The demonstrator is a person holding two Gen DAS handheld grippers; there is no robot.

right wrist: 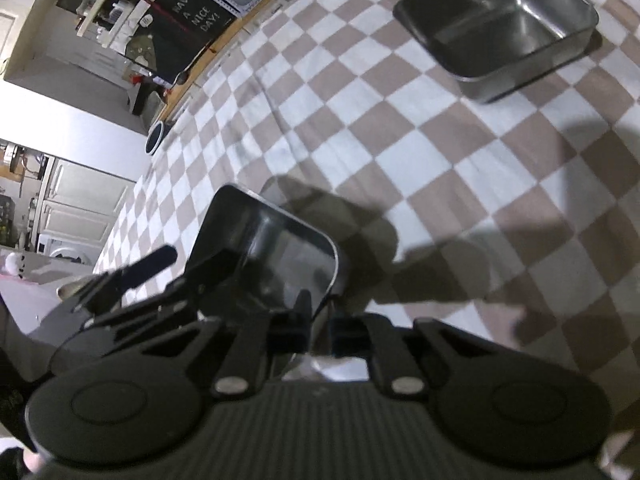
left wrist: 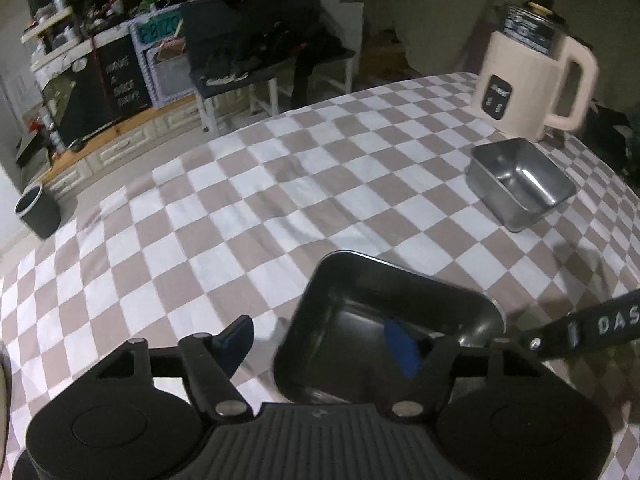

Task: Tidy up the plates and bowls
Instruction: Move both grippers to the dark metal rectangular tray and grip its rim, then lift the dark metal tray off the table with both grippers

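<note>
The step in hand looks like carrying one square steel bowl to nest it in the other. The near bowl [right wrist: 268,248] is pinched by its rim in the right claw [right wrist: 318,320], whose fingers are drawn together on the wall of the near corner, one inside and one outside. The left claw [left wrist: 320,340] stands spread wide, with its blue-padded right finger [left wrist: 400,348] reaching down inside the same bowl [left wrist: 384,320] and its left finger [left wrist: 236,340] outside, just beside the bowl's wall and not pressing on it as far as I can judge. The bowl sits low over the checked cloth of the worktop [left wrist: 240,208]; whether its base touches the cloth is hard to tell, since the frames are dim and blurred. It faces mouth upward, slightly tilted in the right wrist view, and being nearly square it has no real long axis; one corner points away toward the second bowl [left wrist: 520,182]. That second bowl rests upright on the cloth, well apart, in front of a cream jug-shaped appliance [left wrist: 528,84], turned corner-on as well. The next move calls for lifting the held bowl clear, turning it so the sides match, and lowering it level into the far one.
</note>
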